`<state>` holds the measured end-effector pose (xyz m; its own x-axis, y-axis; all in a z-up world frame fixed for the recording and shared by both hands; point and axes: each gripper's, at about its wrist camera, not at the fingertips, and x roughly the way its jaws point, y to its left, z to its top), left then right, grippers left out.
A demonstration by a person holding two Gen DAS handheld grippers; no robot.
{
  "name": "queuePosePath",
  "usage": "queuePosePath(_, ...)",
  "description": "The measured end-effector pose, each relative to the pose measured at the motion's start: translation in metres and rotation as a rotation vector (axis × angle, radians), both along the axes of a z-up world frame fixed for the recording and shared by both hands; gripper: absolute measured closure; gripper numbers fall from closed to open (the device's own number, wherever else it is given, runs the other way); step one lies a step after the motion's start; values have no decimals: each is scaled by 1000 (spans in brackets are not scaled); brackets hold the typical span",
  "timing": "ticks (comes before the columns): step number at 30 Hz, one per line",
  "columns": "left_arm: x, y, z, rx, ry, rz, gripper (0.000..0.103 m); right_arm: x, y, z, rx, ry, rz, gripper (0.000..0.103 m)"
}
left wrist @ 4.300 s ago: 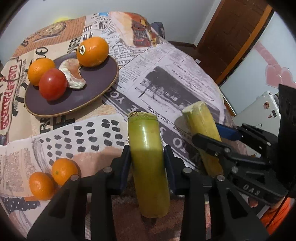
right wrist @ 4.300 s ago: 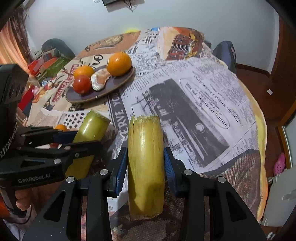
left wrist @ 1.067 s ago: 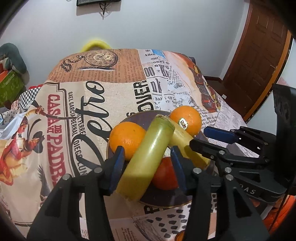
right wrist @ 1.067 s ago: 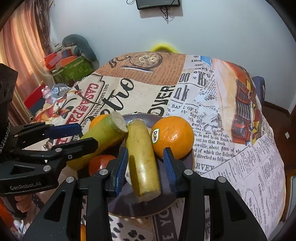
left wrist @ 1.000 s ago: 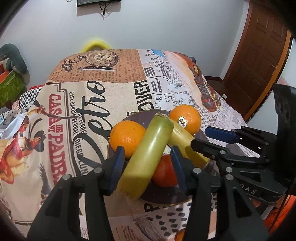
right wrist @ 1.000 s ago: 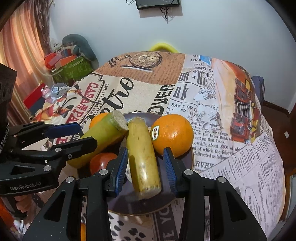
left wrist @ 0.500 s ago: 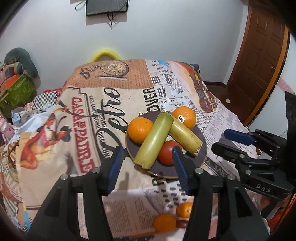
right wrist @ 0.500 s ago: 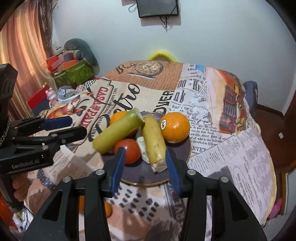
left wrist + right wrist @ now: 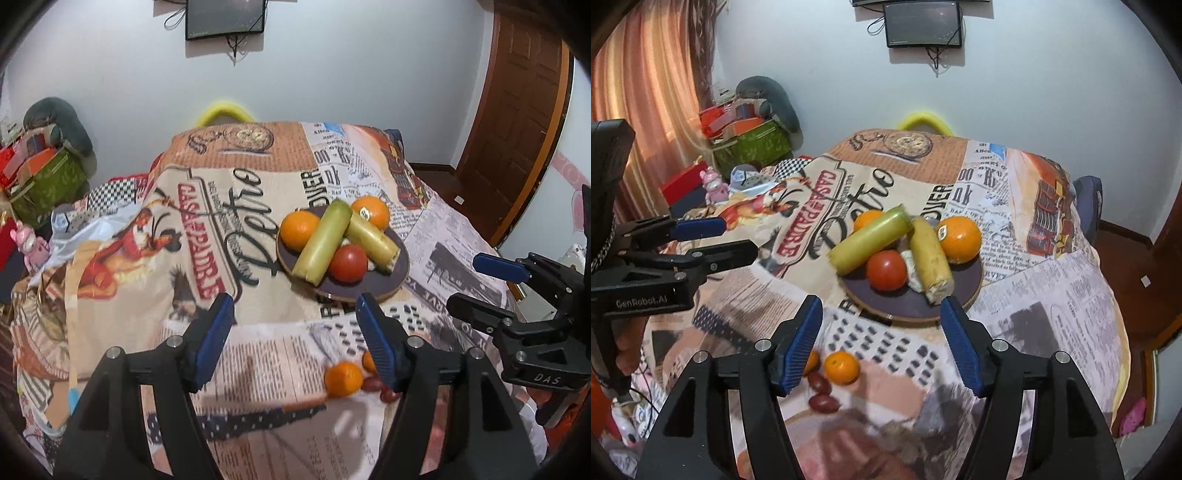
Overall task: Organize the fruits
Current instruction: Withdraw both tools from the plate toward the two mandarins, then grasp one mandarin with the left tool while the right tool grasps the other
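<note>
Now a dark round plate (image 9: 397,271) is sitting on a table covered by a newspaper-print cloth (image 9: 221,229). It is holding two greenish-yellow bananas (image 9: 321,243), crossing at their far ends, plus two oranges (image 9: 298,230) and a red tomato (image 9: 348,263). Nearer the viewer, a small orange (image 9: 343,379) and dark red grapes (image 9: 823,402) are lying loose on the cloth. Both tongs are hanging well short of the plate. The left gripper (image 9: 295,339) is spreading its jaws with nothing between them. The right gripper (image 9: 881,341) is likewise widening, gripping nothing, its blue pads (image 9: 960,350) framing the plate's near edge.
</note>
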<state>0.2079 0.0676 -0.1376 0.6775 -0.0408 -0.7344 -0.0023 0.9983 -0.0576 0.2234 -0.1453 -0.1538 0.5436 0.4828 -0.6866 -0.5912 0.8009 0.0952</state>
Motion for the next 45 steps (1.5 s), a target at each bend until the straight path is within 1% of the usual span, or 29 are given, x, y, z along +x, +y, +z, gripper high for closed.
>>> queuePosePath(6, -15, 0, -19, -7, 48, 0, 35, -12, 4, -20, -9, 47, 10, 40)
queuePosePath(9, -17, -3, -33, -17, 87, -16, 35, -13, 8, -32, -14, 82, 28, 40)
queuePosePath(11, -18, -4, -39, -22, 95, -17, 35, -13, 14, -40, -22, 101, 40, 40)
queuePosePath(12, -19, -5, -42, -26, 99, -16, 35, -13, 16, -43, -22, 108, 44, 41)
queuePosePath(16, -18, -6, -56, -29, 124, -20, 35, -12, 23, -59, -30, 150, 63, 53)
queuePosePath(19, -18, -3, -64, -29, 127, -19, 35, -8, 27, -69, -37, 181, 71, 59)
queuePosePath(21, -18, -1, -66, -37, 119, -19, 35, -6, 30, -75, -40, 199, 75, 62)
queuePosePath(24, -17, 2, -69, -62, 121, -16, 35, -4, 33, -81, -44, 214, 80, 63)
queuePosePath(26, -16, 2, -71, -69, 127, -17, 36, -4, 34, -84, -45, 222, 81, 63)
queuePosePath(33, -14, -1, -79, -68, 139, -22, 38, 3, 35, -89, -28, 244, 86, 71)
queuePosePath(35, -14, -4, -80, -67, 145, -30, 41, 3, 36, -89, -30, 239, 89, 71)
queuePosePath(42, -9, -19, -81, -60, 154, -63, 43, 3, 25, -82, -25, 225, 64, 72)
queuePosePath(45, -6, -25, -86, -58, 172, -72, 48, 3, 15, -77, -22, 212, 44, 72)
